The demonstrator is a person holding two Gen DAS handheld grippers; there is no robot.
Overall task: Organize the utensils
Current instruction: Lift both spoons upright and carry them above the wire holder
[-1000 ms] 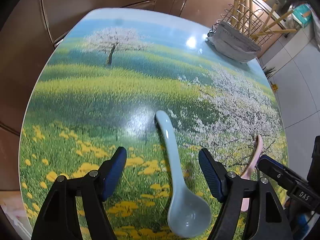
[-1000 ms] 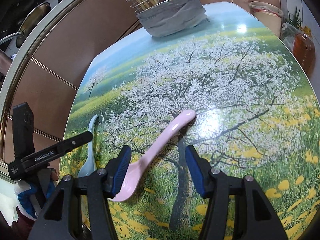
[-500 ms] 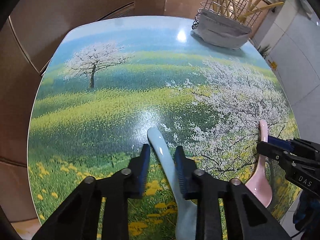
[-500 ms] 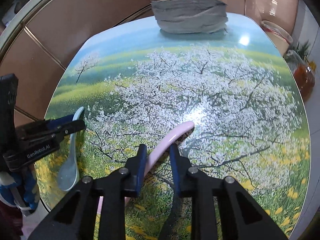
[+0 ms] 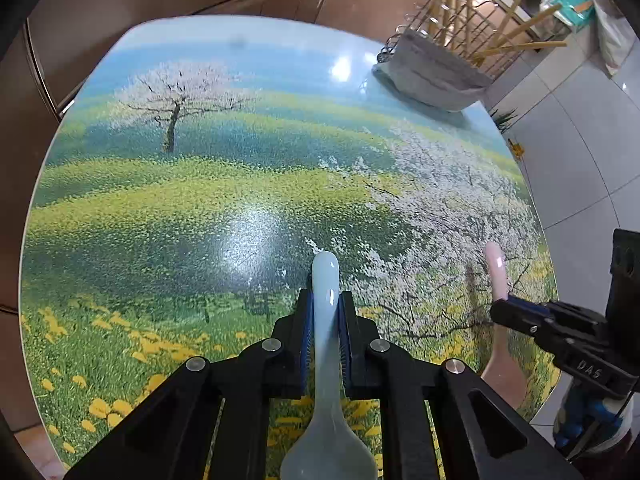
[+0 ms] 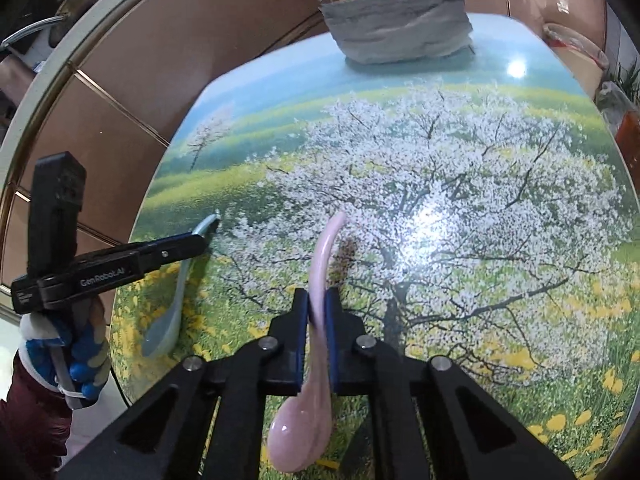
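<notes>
Each pair of tongs has a spoon now. The left tongs (image 5: 325, 316) have just been closing, and their blue pads press on both sides of the handle of the pale blue spoon (image 5: 326, 364). The right tongs (image 6: 317, 312) have just been closing too, and they pinch the handle of the pink spoon (image 6: 316, 340) the same way.

The thing that matters for the next move is the wire basket (image 5: 436, 68) with the grey cloth round it. It stands at the far end of the bench (image 5: 160, 220), well apart from both spoons and ahead of both tongs — a bit over to the right as the left tongs look at it. The right tongs look nearer to it, I think, but not by much.

The blue spoon lies long-ways along the left tongs. Its handle tip points away toward the far end, and its bowl sits back under the tongs near the front edge. I cannot tell if it is off the bench yet. The pink spoon runs the same way — curved handle pointing to the basket, bowl hanging low at the back. It looks a little lifted, with a dark shadow beside the handle.

So both handles already point at the basket. I think the spoons must go up and forward next.
</notes>
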